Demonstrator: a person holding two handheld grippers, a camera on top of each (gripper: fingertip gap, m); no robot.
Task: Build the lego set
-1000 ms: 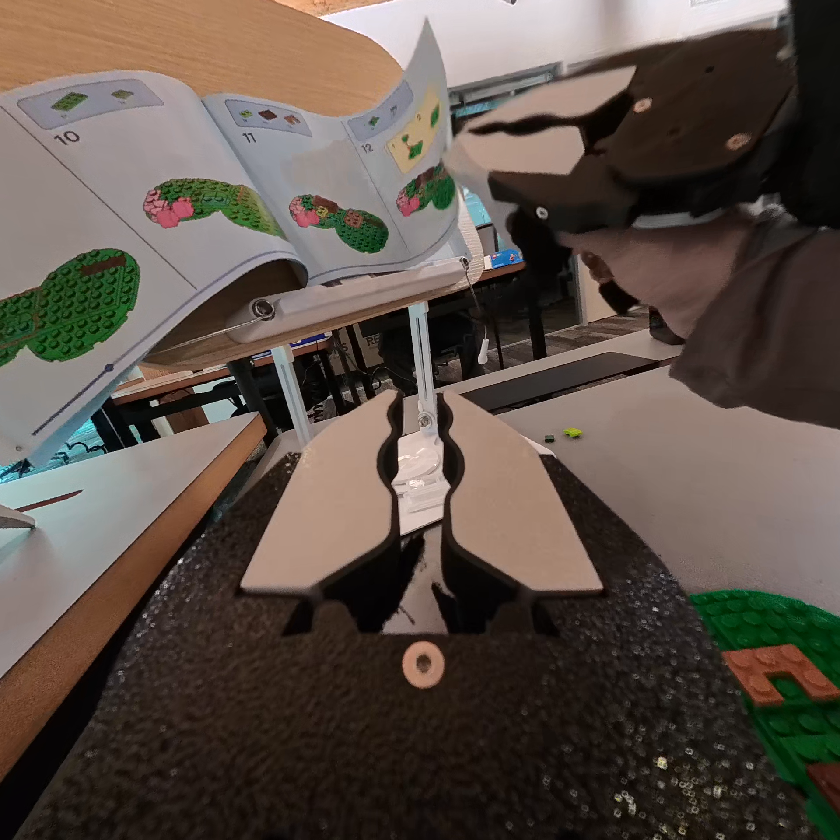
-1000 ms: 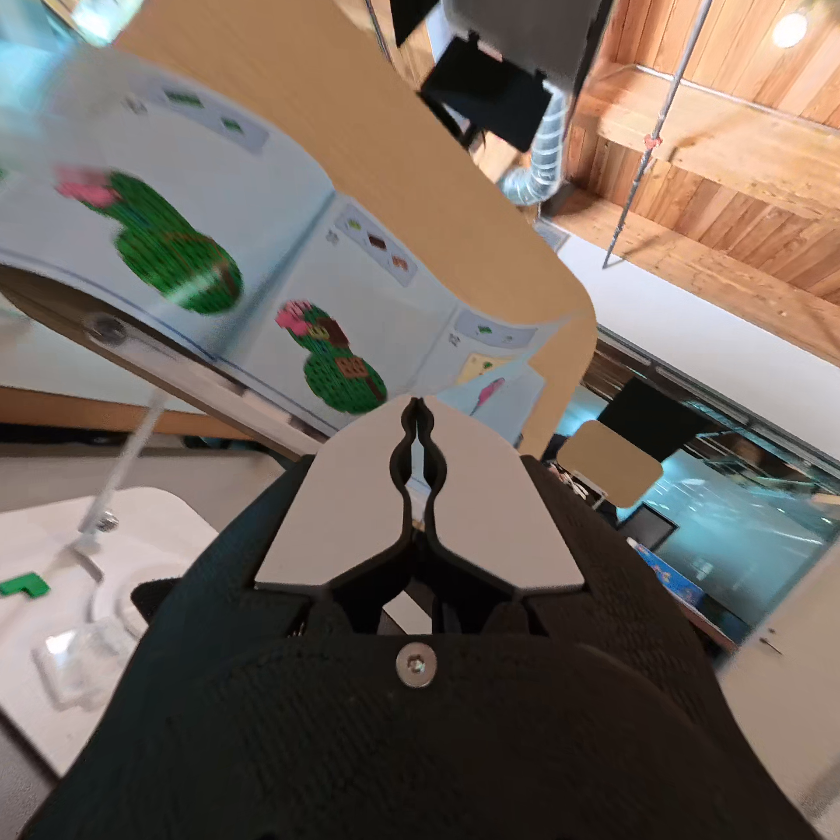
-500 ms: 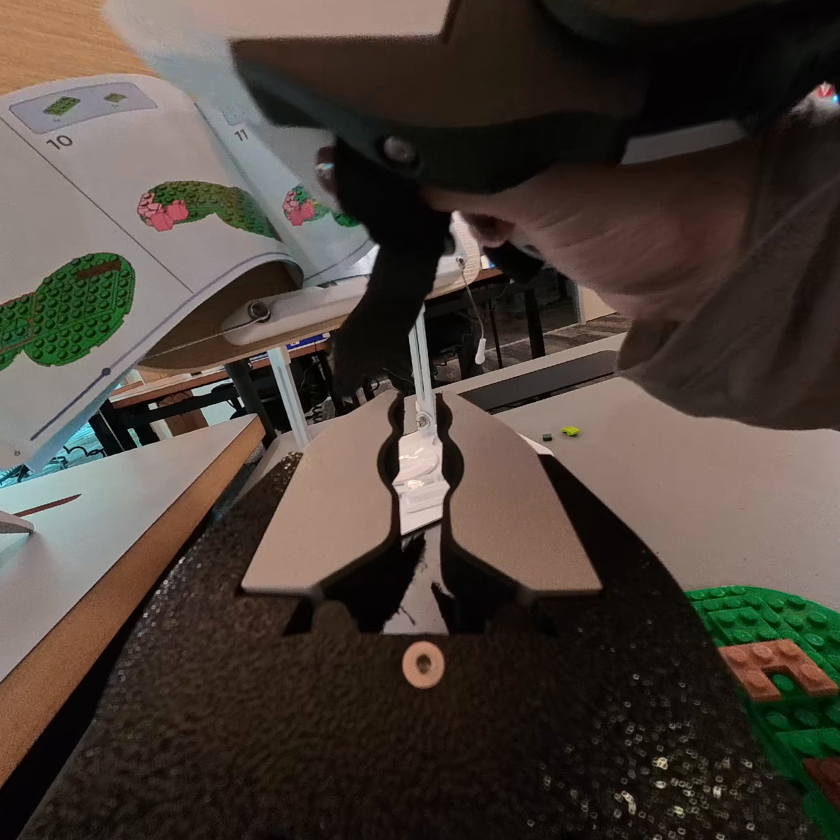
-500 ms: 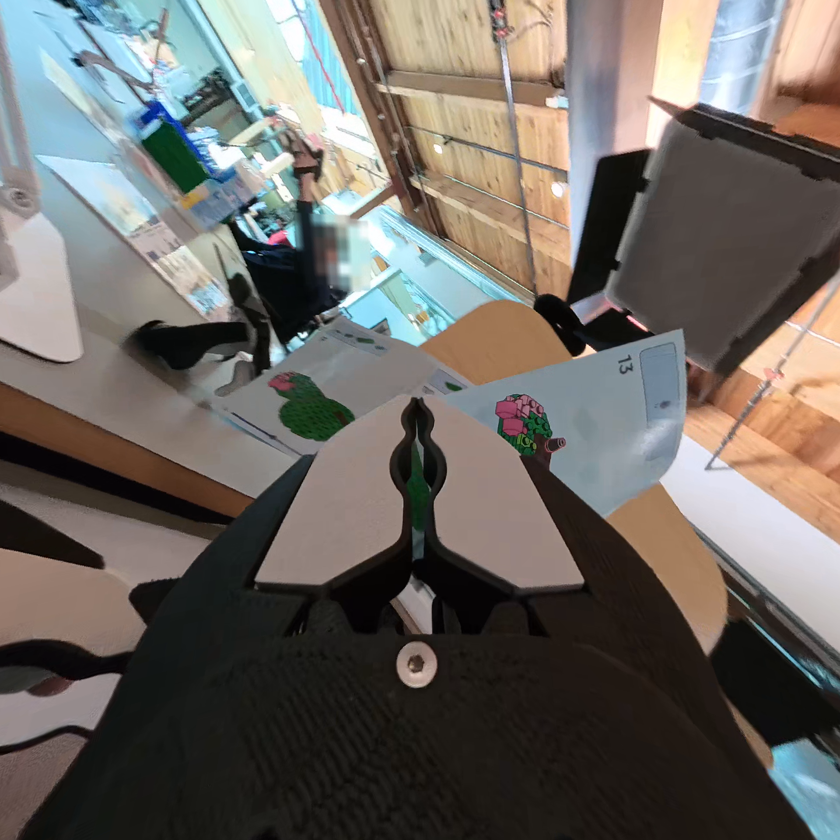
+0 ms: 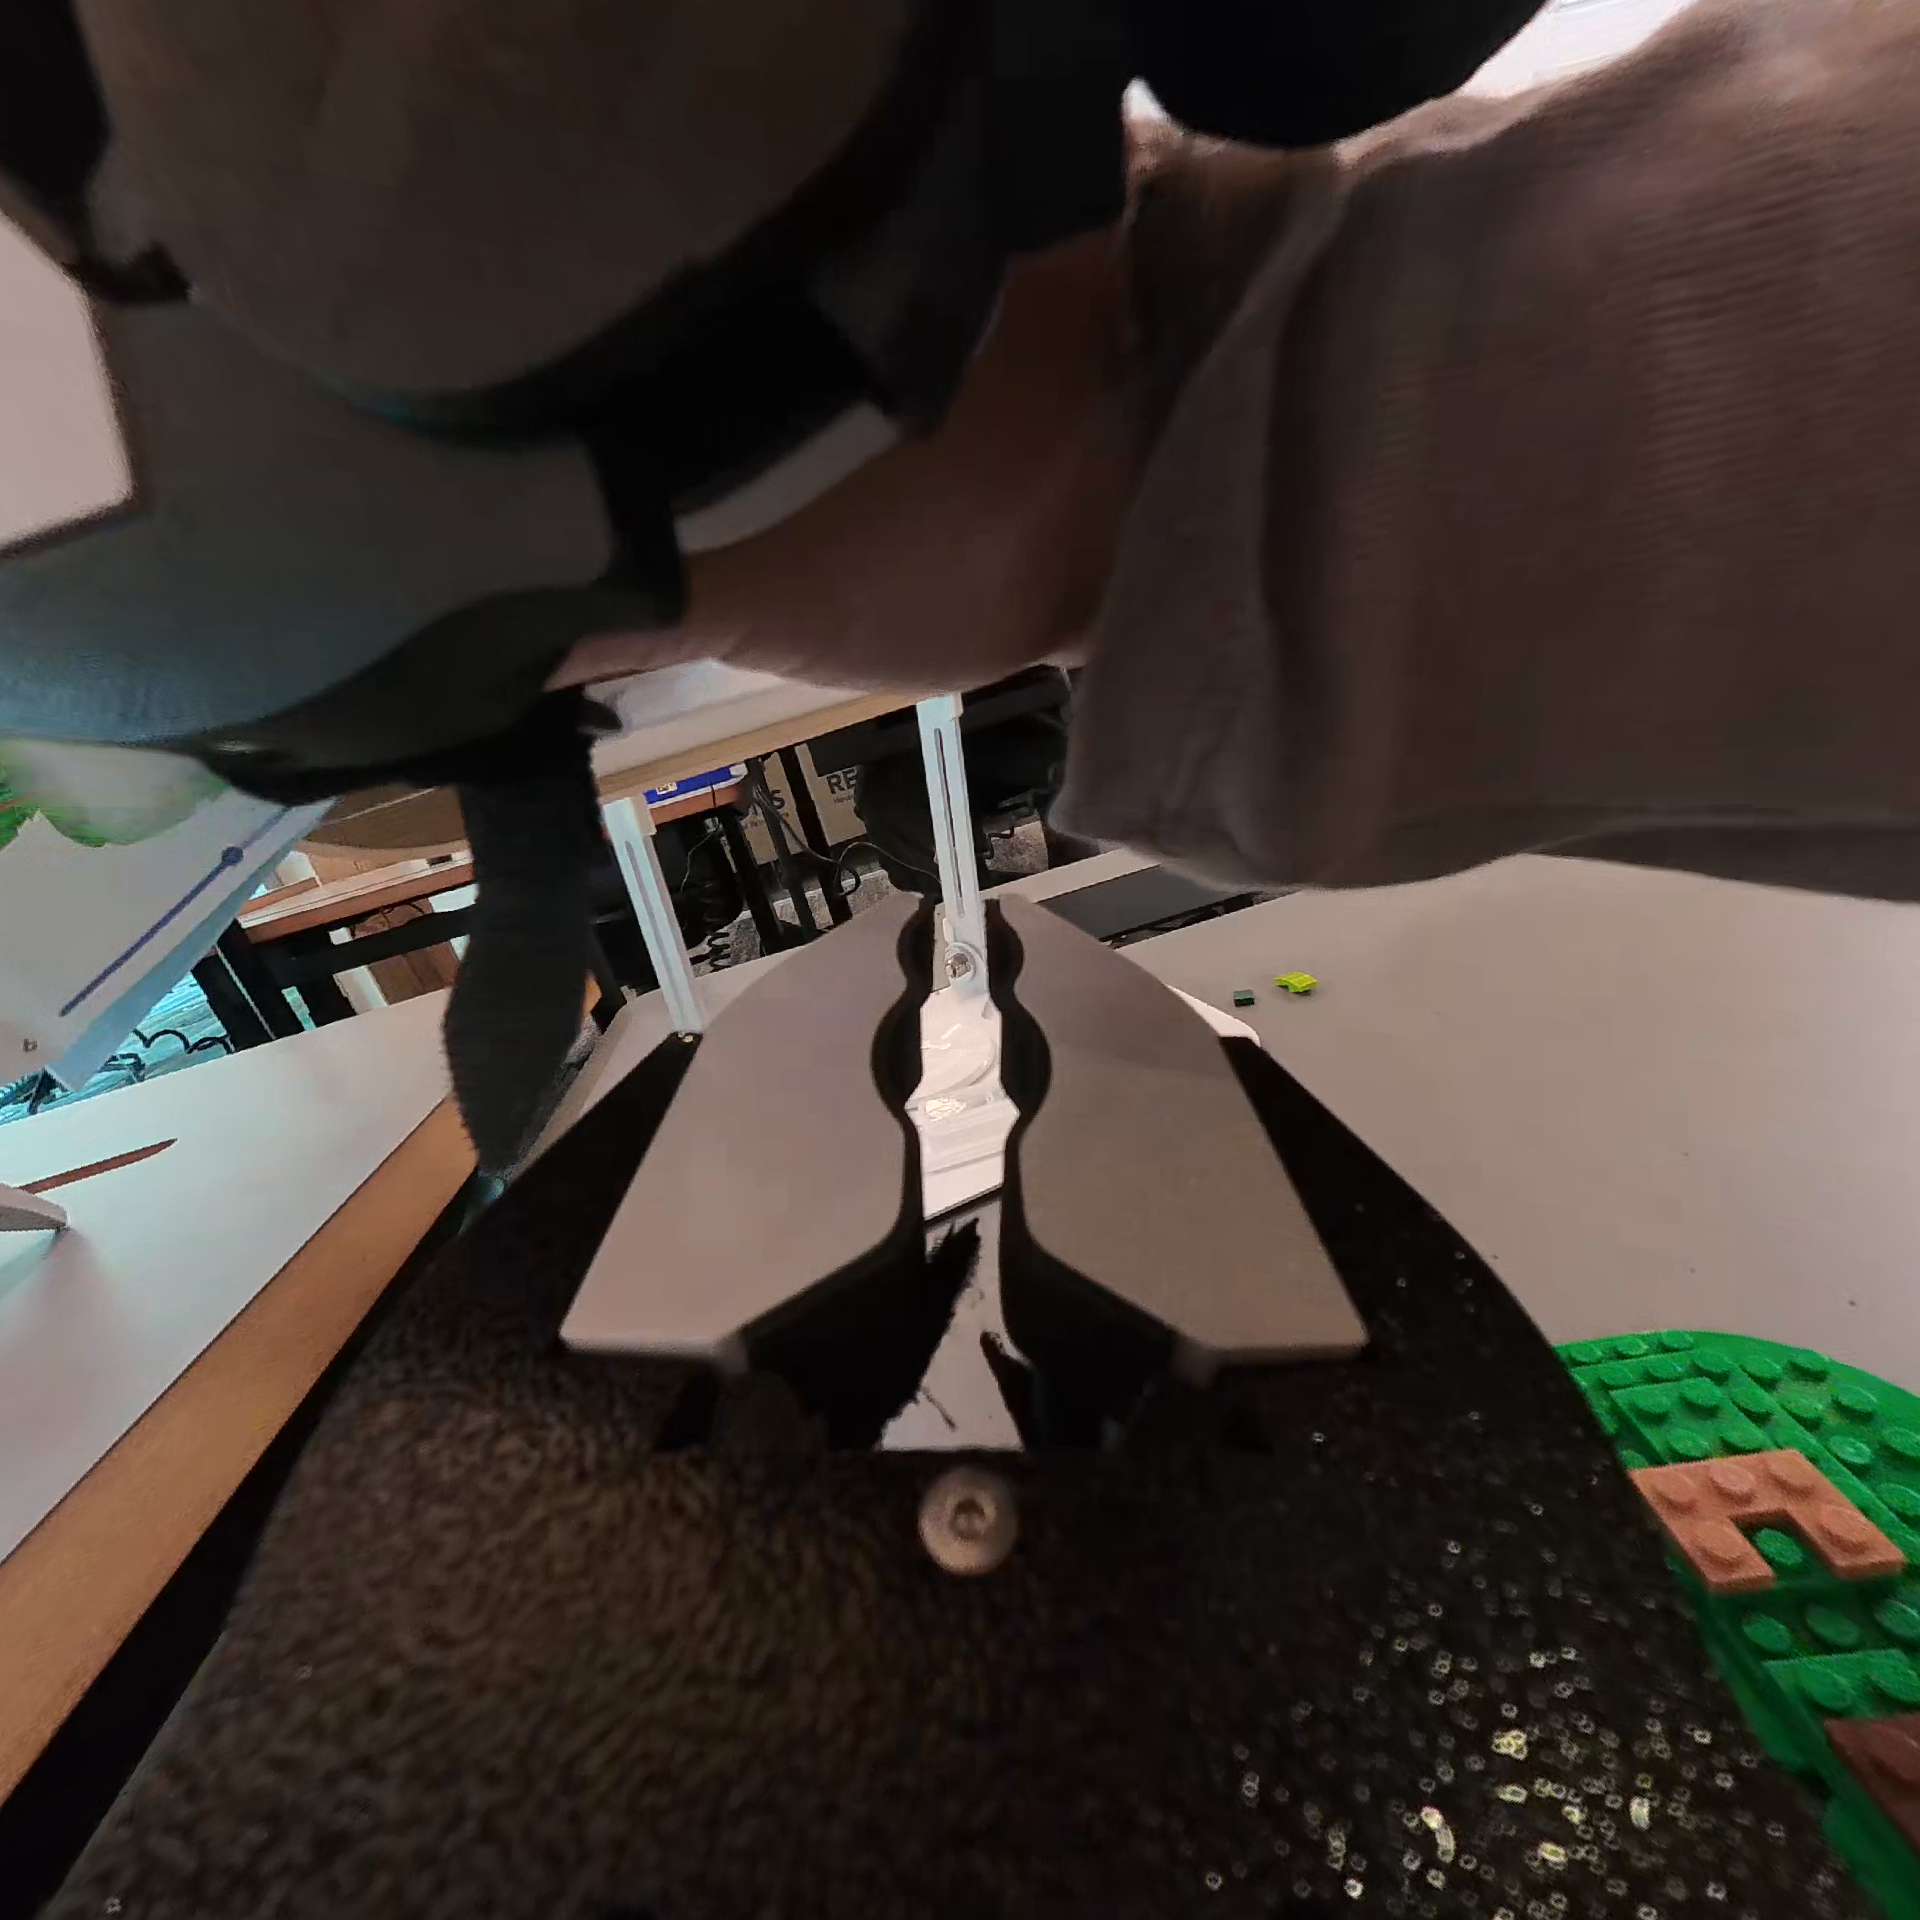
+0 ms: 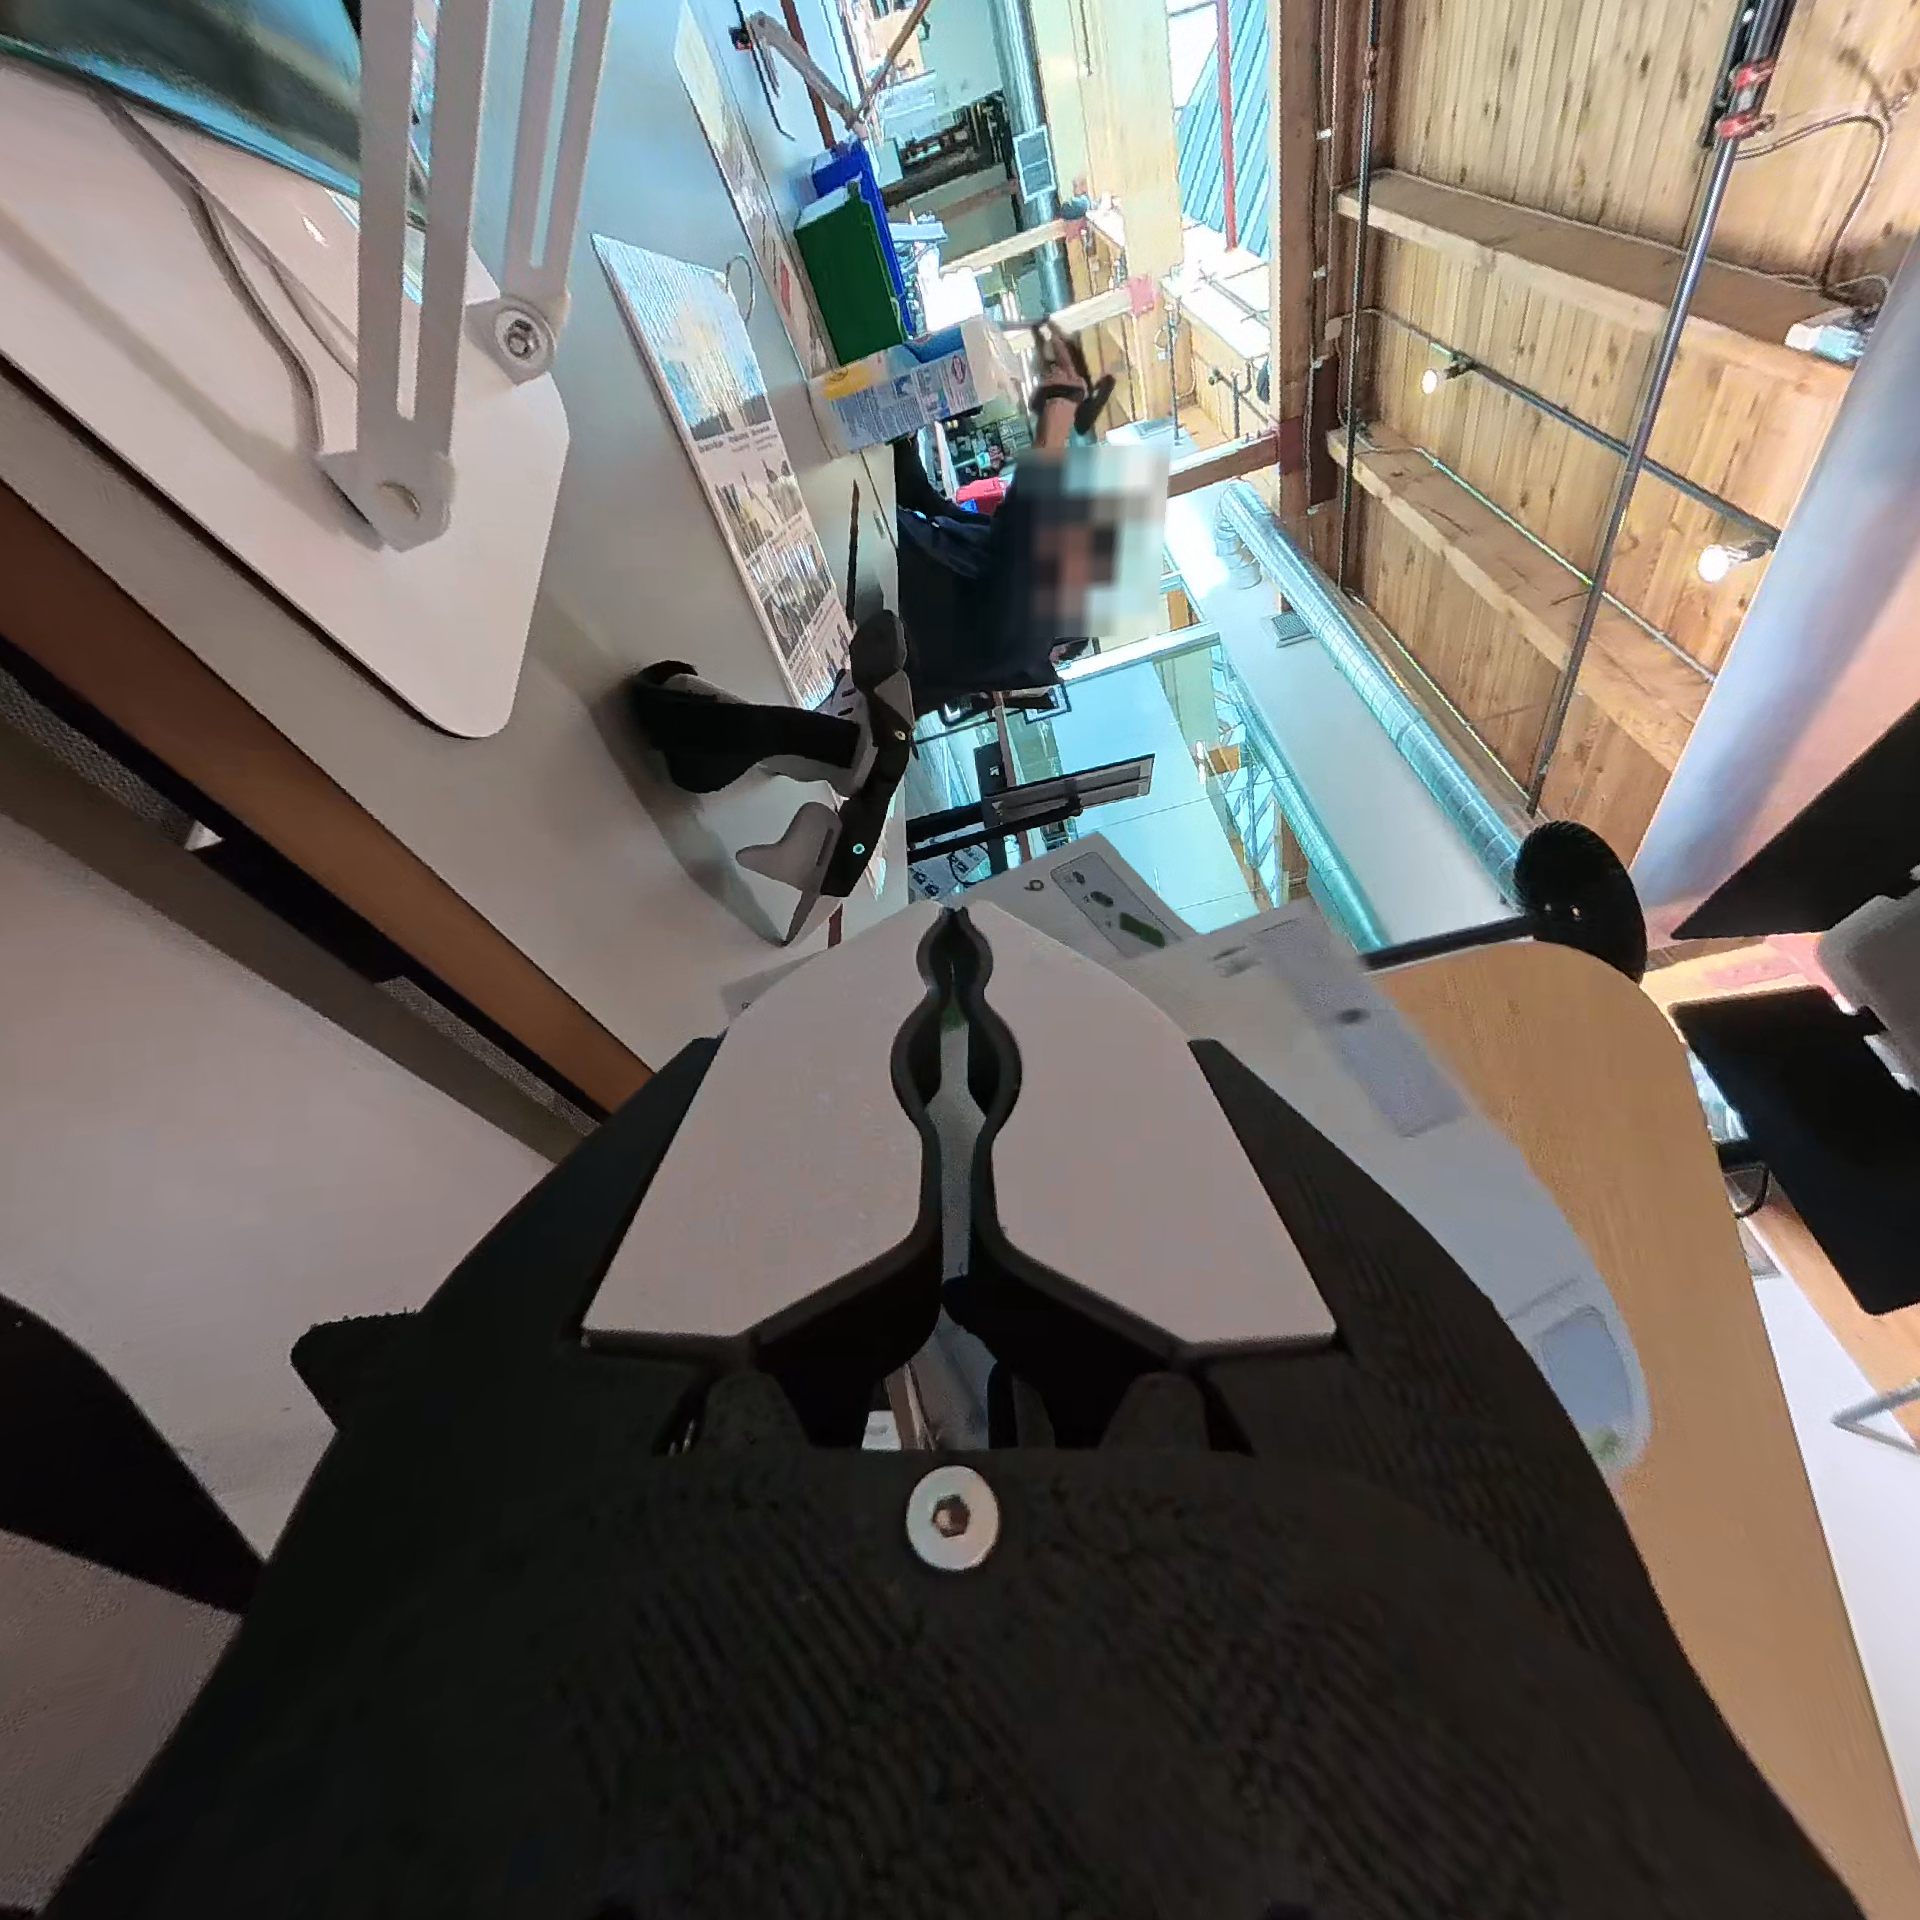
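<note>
My right gripper (image 6: pixel 951 920) is shut on a page (image 6: pixel 1299 997) of the instruction booklet, which lies against the wooden board (image 6: pixel 1714 1247) of its stand. In the left wrist view that gripper and the person's hand and sleeve (image 5: pixel 1455 468) fill the top, close and blurred. My left gripper (image 5: pixel 956 914) is slightly open and empty, low over the grey table. The green lego base (image 5: pixel 1766 1455) with a brown piece (image 5: pixel 1756 1517) lies at its right. A corner of the booklet (image 5: pixel 135 914) shows at the left.
A small lime piece (image 5: pixel 1297 981) and a dark green one (image 5: pixel 1242 998) lie farther off on the table. The stand's white legs (image 5: pixel 951 810) and base (image 5: pixel 961 1060) are straight ahead. Another gripper (image 6: pixel 810 748) lies on the neighbouring table, with a person (image 6: pixel 977 582) beyond. The grippers' ends are close to 15 cm from one another.
My right gripper has swung the held page from the right side of the booklet across to the left, passing over my left gripper. My left gripper has stayed still.
</note>
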